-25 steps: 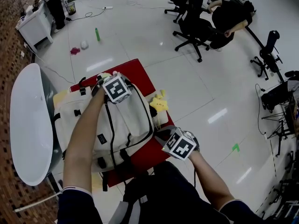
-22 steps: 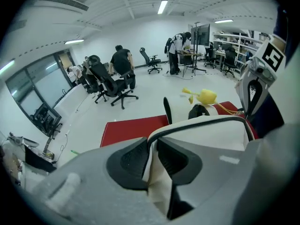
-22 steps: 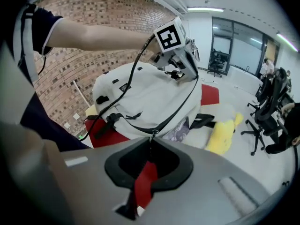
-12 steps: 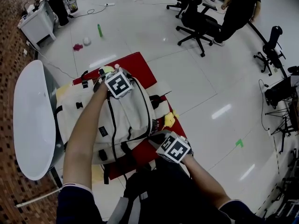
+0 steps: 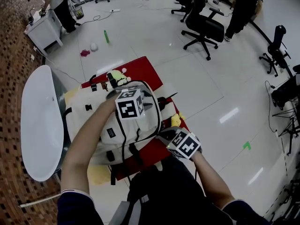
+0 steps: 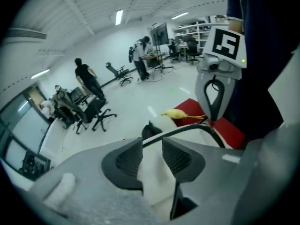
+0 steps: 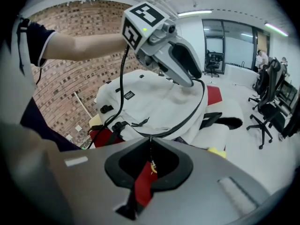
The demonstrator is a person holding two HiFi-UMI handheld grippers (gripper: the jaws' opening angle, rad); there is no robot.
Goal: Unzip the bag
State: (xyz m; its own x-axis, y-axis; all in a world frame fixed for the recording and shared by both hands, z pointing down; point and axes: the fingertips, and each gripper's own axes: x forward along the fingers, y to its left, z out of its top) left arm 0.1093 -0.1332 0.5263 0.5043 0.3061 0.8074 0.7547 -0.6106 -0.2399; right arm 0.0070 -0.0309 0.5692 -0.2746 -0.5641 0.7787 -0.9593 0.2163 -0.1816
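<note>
White bag (image 5: pixel 147 122) lies on the red tabletop (image 5: pixel 145 69), with a yellow toy (image 5: pixel 176 120) just beside its right edge. Left gripper (image 6: pixel 151 144) sits over the bag's far-right top. Its fingers are apart and have just been opening, with white bag fabric between them. Right gripper (image 7: pixel 150 139) is at the near-right edge, fingers together and pinching the zipper pull (image 7: pixel 150 151) on the black zip line.

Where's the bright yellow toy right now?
In the head view, the yellow toy lies at the red table's right edge, right beside the white backpack.
</note>
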